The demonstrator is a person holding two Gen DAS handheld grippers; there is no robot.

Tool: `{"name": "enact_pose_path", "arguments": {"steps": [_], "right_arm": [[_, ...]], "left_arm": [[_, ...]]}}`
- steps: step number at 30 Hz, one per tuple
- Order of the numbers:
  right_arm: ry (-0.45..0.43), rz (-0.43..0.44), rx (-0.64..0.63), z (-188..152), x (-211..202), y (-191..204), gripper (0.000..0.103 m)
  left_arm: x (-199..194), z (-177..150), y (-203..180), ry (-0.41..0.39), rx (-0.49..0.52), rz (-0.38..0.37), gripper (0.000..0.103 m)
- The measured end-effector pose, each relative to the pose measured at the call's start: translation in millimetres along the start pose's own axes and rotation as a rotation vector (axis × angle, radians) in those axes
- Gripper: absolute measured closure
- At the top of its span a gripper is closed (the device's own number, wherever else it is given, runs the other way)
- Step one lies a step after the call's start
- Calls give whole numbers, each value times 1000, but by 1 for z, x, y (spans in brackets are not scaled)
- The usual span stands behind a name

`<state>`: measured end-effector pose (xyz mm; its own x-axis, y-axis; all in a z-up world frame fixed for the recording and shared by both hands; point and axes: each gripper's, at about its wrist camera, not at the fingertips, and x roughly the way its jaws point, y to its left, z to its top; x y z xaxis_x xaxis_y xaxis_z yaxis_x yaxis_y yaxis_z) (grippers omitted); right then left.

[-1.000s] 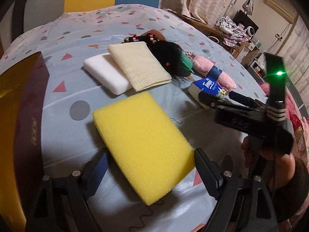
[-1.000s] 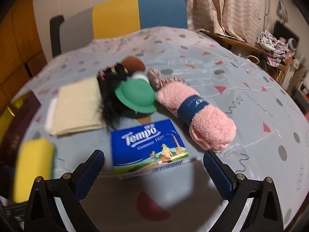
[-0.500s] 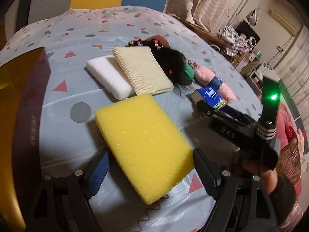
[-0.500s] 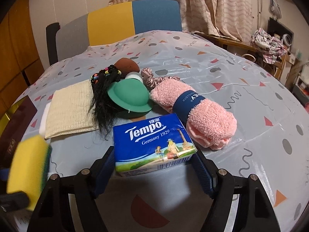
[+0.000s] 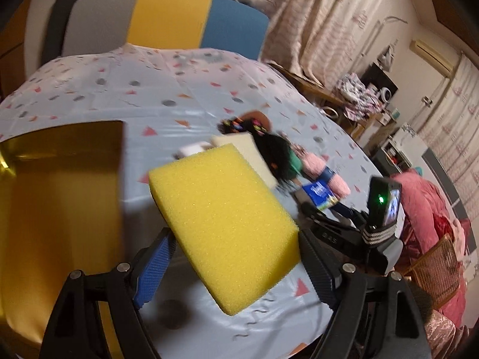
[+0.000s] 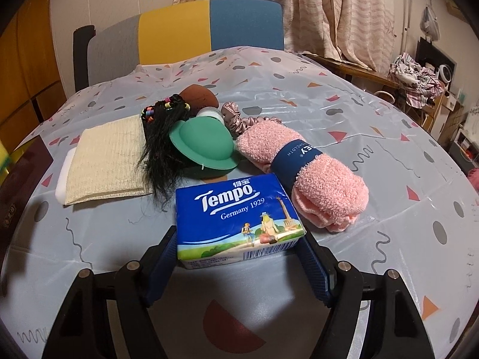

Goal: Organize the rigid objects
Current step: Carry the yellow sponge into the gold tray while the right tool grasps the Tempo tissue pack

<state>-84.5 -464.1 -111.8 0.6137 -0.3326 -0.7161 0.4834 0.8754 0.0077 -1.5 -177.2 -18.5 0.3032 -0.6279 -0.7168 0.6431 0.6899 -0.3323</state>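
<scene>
In the left wrist view a thick yellow sponge [image 5: 221, 218] hangs tilted above the table, its shadow on the cloth below. My left gripper [image 5: 233, 239] is shut on its near end, one blue pad on each side. In the right wrist view a blue Tempo tissue pack [image 6: 236, 209] rests on the tablecloth [image 6: 329, 89]. My right gripper [image 6: 239, 239] is shut on it, with both pads against its short sides. The same tissue pack [image 5: 320, 193] shows small at the right of the left wrist view.
A gold and brown box [image 5: 60, 194] lies open at the left. Behind the pack lie a white foam block [image 6: 64, 176], a beige cloth [image 6: 110, 164], a black wig [image 6: 161, 149], a green hat [image 6: 203, 146], a scrunchie [image 6: 239, 119] and a rolled pink towel [image 6: 314, 176]. A chair [image 6: 209, 27] stands beyond.
My left gripper has lifted the yellow sponge off the table and swung towards the box. My right gripper's jaws have closed onto the tissue pack and have stayed in place since.
</scene>
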Motion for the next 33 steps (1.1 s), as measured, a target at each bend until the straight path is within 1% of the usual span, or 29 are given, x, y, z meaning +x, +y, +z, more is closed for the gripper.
{"name": "enact_pose_path", "arguments": {"steps": [3, 6, 12, 15, 18, 20, 23, 26, 27, 28, 29, 33], "right_arm": [[1, -3, -2, 0, 1, 1, 26], [1, -4, -3, 0, 1, 1, 26], [1, -11, -8, 0, 1, 1, 26], [0, -14, -10, -1, 1, 2, 26], [0, -16, -12, -1, 1, 2, 26], [-1, -18, -13, -1, 1, 2, 26], [0, -18, -13, -1, 1, 2, 26], [-1, -17, -12, -1, 1, 3, 26], [-1, -17, -12, -1, 1, 3, 26], [-1, -17, -12, -1, 1, 3, 26], [-1, -18, -13, -1, 1, 3, 26], [-1, -19, -13, -1, 1, 3, 26]], "left_arm": [[-15, 7, 28, -25, -44, 36, 19], [-26, 14, 67, -35, -95, 102, 19], [-26, 24, 150, 15, -214, 237, 19], [-20, 28, 188, 34, -276, 282, 19], [-13, 31, 219, 53, -339, 308, 19], [-8, 33, 230, 63, -350, 324, 18], [0, 39, 246, 88, -341, 396, 17], [2, 48, 258, 81, -341, 459, 17], [1, 49, 260, 83, -344, 463, 16], [-2, 49, 262, 79, -362, 440, 16], [-5, 49, 261, 71, -370, 436, 16], [-26, 49, 254, 8, -366, 476, 16]]}}
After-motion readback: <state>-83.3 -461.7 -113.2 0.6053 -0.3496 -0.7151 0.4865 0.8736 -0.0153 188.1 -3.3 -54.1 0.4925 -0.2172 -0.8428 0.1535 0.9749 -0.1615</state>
